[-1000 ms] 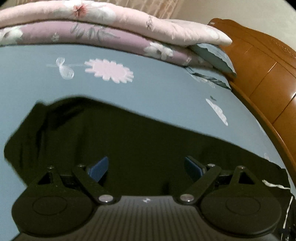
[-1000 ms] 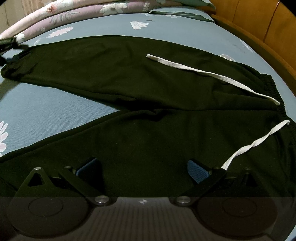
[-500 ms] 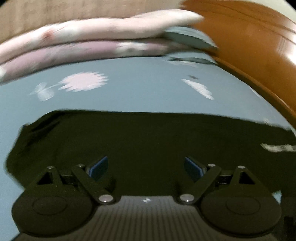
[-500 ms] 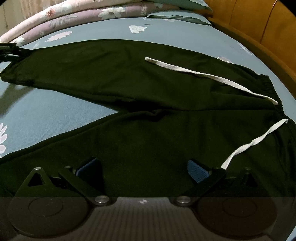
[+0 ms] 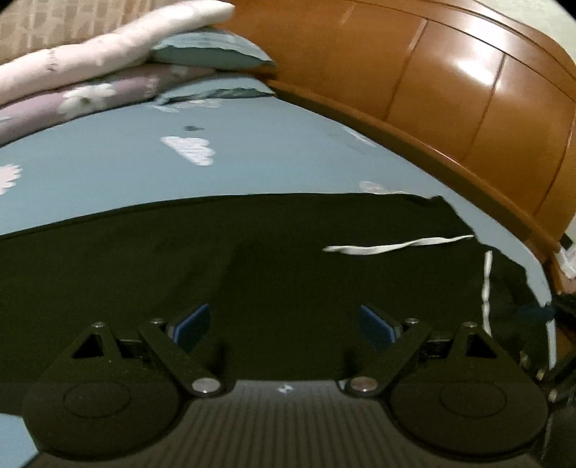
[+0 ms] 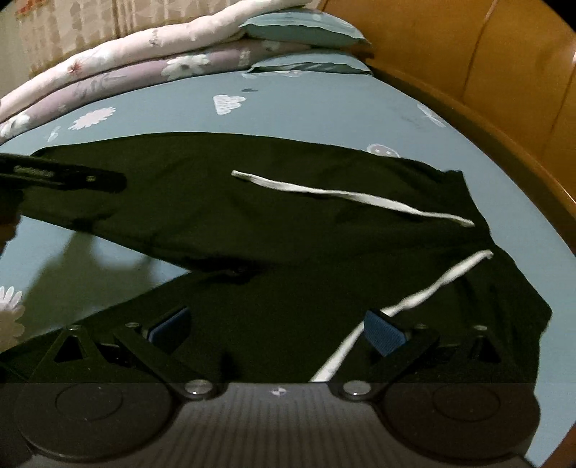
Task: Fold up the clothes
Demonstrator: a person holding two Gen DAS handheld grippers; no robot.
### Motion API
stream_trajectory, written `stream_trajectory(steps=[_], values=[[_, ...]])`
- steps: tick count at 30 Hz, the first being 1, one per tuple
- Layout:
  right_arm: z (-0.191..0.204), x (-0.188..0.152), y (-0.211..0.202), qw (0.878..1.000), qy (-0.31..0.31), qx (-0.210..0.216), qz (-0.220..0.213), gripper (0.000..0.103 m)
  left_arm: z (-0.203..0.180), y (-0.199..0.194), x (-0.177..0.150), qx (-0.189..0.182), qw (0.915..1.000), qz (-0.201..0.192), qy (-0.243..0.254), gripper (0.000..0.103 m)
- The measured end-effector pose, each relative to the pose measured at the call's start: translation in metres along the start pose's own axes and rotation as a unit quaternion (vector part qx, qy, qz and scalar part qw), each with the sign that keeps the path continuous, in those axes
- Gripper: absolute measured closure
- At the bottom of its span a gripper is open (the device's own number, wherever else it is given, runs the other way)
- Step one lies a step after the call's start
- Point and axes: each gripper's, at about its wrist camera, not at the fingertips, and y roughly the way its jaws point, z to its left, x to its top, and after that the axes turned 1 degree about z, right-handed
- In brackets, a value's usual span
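Black drawstring trousers (image 6: 288, 216) lie spread flat on the blue bedsheet (image 6: 306, 108), legs to the left, waistband to the right. Two white drawstrings (image 6: 345, 194) lie across the cloth. My right gripper (image 6: 277, 327) is open and empty just above the near leg, with one drawstring beside its right finger. My left gripper (image 5: 284, 324) is open and empty over the far leg (image 5: 216, 259); it also shows at the left edge of the right wrist view (image 6: 72, 176).
Folded floral quilts (image 6: 144, 61) and a teal pillow (image 6: 302, 28) lie along the far edge of the bed. The wooden headboard (image 5: 450, 90) curves along the right side, close to the waistband.
My left gripper has swung right along the far leg toward the waistband; the drawstrings and headboard have come into its view. My right gripper has shifted slightly right. Both stay open.
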Motion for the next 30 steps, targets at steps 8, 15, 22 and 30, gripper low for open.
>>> stream_trajectory(steps=[8,15,22,30], values=[[-0.025,-0.019,-0.007,1.0,0.004,-0.005,0.01,0.0,-0.066,0.041,0.005,-0.061,0.9965,0.023,0.053,0.013],[-0.067,-0.027,-0.011,0.999,0.036,-0.018,-0.002,0.0,-0.092,0.066,0.001,-0.084,0.9933,0.059,0.055,0.013],[-0.116,-0.028,0.0,0.998,0.051,-0.034,-0.015,0.0,-0.097,0.085,-0.009,-0.045,0.9943,0.091,0.032,0.012],[-0.159,-0.053,0.018,0.996,0.083,-0.042,-0.006,0.0,-0.1,0.086,-0.013,-0.019,0.9966,0.08,0.006,0.006]])
